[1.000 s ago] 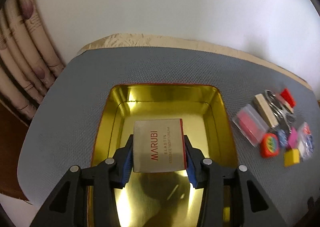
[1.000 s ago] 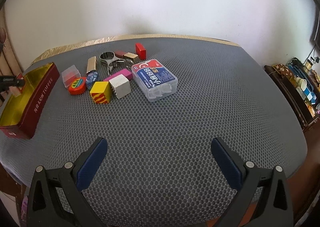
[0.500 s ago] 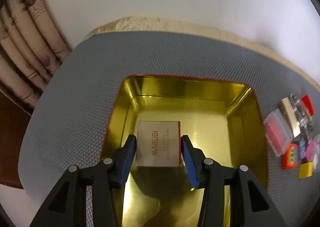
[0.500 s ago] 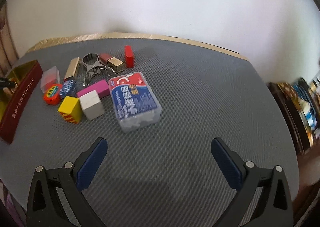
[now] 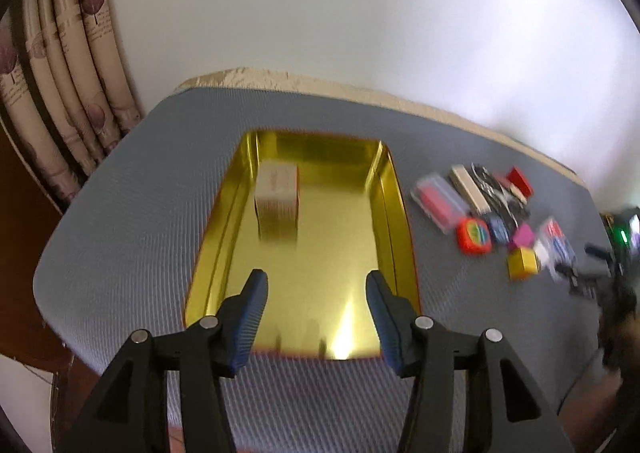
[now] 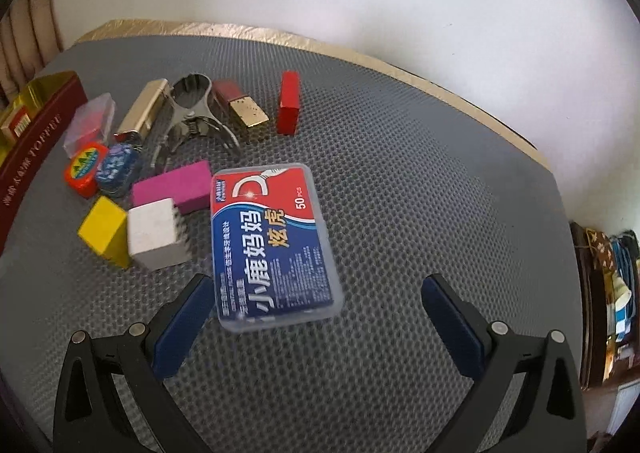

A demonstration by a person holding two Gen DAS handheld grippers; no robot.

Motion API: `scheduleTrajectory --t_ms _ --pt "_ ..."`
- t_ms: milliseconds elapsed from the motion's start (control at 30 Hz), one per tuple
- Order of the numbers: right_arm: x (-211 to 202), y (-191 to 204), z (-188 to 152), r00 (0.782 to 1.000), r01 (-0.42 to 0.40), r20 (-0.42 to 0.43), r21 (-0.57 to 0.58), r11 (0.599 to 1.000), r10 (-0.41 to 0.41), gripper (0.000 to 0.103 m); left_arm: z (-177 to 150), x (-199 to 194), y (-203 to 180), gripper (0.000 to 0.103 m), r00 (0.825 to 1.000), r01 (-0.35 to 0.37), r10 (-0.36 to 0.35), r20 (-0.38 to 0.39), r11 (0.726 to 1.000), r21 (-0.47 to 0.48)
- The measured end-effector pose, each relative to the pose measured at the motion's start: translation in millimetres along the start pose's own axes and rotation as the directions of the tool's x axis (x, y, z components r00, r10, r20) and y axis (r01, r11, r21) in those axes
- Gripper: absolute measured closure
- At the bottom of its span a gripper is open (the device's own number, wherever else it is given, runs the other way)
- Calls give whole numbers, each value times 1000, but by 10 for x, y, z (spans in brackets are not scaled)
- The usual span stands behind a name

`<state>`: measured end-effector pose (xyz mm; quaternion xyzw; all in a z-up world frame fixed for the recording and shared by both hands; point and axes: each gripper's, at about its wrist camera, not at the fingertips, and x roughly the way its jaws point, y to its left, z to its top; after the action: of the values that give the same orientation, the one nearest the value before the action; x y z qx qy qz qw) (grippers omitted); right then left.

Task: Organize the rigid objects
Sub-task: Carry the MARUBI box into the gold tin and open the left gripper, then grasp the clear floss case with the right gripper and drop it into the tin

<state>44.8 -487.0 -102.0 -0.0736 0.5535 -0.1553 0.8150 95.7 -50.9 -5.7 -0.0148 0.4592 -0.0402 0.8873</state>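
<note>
From the left wrist camera, the left tongs stand wide apart with nothing between them, hovering over the near end of the gold tin. The tin lies on the grey mat covering the desk. A small white box sits inside it, in the far left part, close to the left wall. To the right of the tin, on the mat, lies a blurred cluster of small things, among them a clear case with red contents, an orange round piece and a yellow block.

From the right wrist camera, the right tongs are spread open and empty. A clear plastic floss box with a red and blue label lies between them, its near left corner just beside the left finger. Left of it lie a white block, the yellow block, a pink block, a metal clip and a red block. The tin shows at the far left edge.
</note>
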Motion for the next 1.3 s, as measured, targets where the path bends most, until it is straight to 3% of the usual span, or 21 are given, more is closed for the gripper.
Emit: scheduleTrajectory --t_ms 167,233,267,300,533,700,867,1000,1100,1167,1300 --pt "221 -11 155 998 -42 -53 5 999 43 1 -353 3 -19 51 996 18 -20 -92 1000 -23" --pt "310 -14 188 994 -82 -72 20 996 83 18 -450 18 -16 51 995 3 -4 -103 1000 -11" --pt "345 -21 193 991 -104 -85 32 994 107 41 -489 16 2 51 995 -9 8 -99 1000 -6" --pt "362 -43 196 983 -156 -87 65 986 161 43 -526 2 3 51 996 -19 19 -91 1000 -4" --pt "231 -7 144 985 -156 -63 91 984 162 43 -600 -133 60 51 998 -59 59 -19 998 -30" --pt "-263 -81 207 964 -267 25 154 951 266 43 -642 -232 149 51 994 -107 108 27 993 -41" --pt "-709 570 630 900 -432 102 86 898 423 43 -674 -287 242 51 991 -116 120 55 991 -61" --pt "-696 1432 1071 843 -535 69 14 845 533 43 -686 -328 321 51 987 -127 133 84 989 -76" --pt "-549 2038 1312 836 -548 29 -26 836 548 43 -707 -338 368 51 987 -123 131 97 989 -88" --pt "-418 2305 1395 854 -520 9 -33 854 520 43 -715 -310 372 51 989 -115 122 89 990 -82" --pt "-173 2709 1499 859 -512 -26 -14 859 511 42 -698 -304 344 51 989 -104 110 95 993 -65"
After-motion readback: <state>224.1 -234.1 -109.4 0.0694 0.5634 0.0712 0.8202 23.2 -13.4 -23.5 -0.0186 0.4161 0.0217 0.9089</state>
